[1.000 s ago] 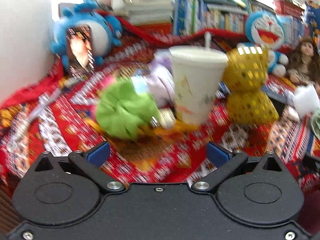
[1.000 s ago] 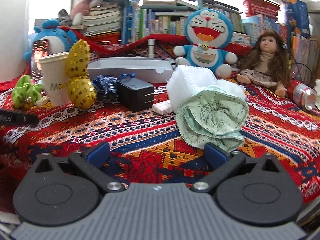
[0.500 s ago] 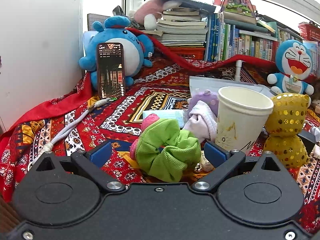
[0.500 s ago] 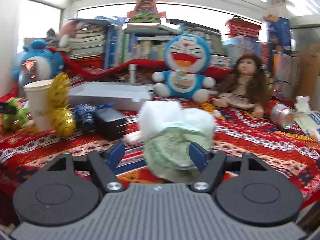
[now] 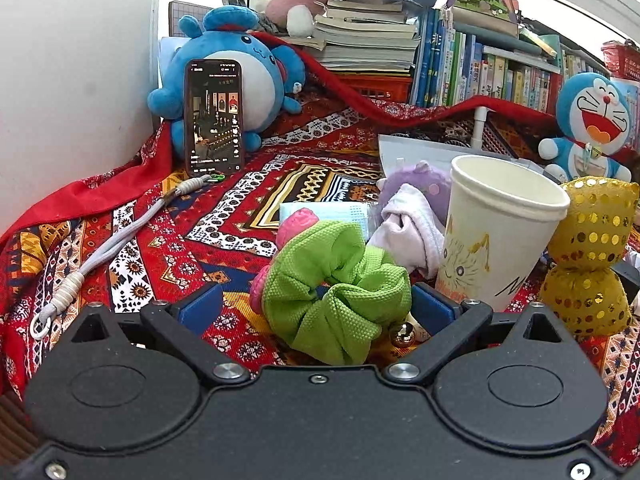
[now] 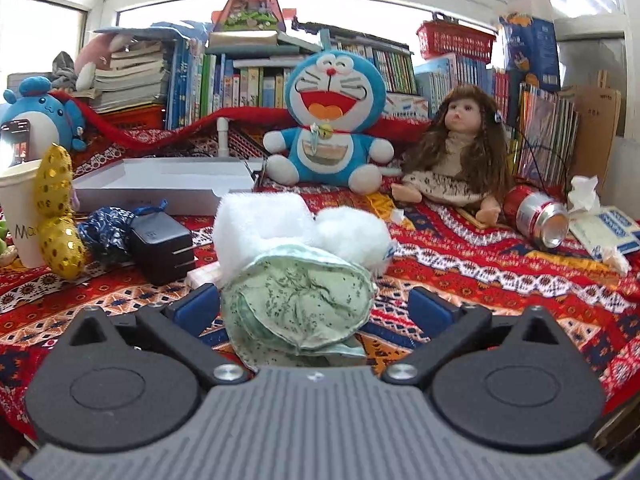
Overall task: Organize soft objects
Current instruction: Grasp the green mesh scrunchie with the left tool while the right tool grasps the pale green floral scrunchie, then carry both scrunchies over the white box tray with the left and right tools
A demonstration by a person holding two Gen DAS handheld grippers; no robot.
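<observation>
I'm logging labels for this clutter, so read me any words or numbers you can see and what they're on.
"M": paper cup, black handwriting, the rest hidden behind the gold sequin toy.
Phone screen: too small to read.
Book spines: too small.
Tissue packs: blurred.

The left claw (image 5: 316, 306) now brackets the green scrunchie (image 5: 334, 288), earlier far ahead at twelve o'clock. The right claw (image 6: 314, 306), its jaws opening again after narrowing, now straddles the mint scrunchie (image 6: 298, 304).

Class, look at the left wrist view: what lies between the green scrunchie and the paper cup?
In the left wrist view, a crumpled white cloth lies between the green scrunchie and the paper cup, with a small gold bell lower down.
</observation>
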